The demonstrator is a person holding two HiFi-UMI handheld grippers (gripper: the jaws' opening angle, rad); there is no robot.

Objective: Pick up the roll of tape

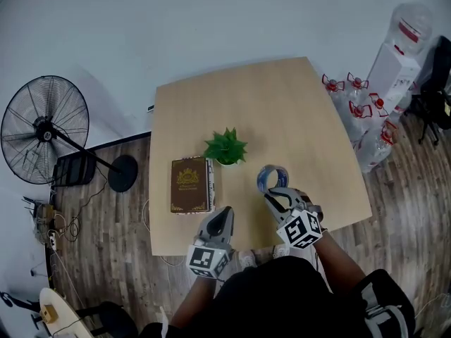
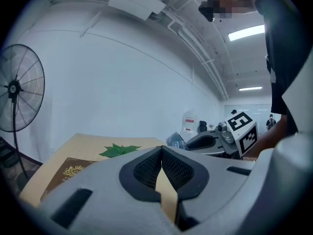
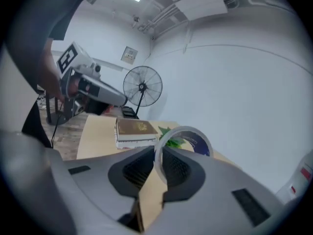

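The roll of tape (image 1: 272,177), a clear ring with a blue inner face, hangs above the right front of the wooden table (image 1: 282,111). My right gripper (image 1: 273,196) is shut on its near rim. In the right gripper view the roll of tape (image 3: 185,140) stands upright, pinched between the dark pads (image 3: 177,167) of the right gripper (image 3: 159,156). My left gripper (image 1: 223,215) hovers over the table's front edge, shut, with nothing in it. In the left gripper view the left gripper (image 2: 161,152) has its jaws together, and the right gripper (image 2: 210,142) with the roll of tape (image 2: 176,141) shows to its right.
A brown book (image 1: 190,184) lies at the table's left front, and a small green plant (image 1: 225,146) stands just behind it. A standing fan (image 1: 44,129) is on the floor to the left. Several water bottles (image 1: 359,111) stand off the table's right side.
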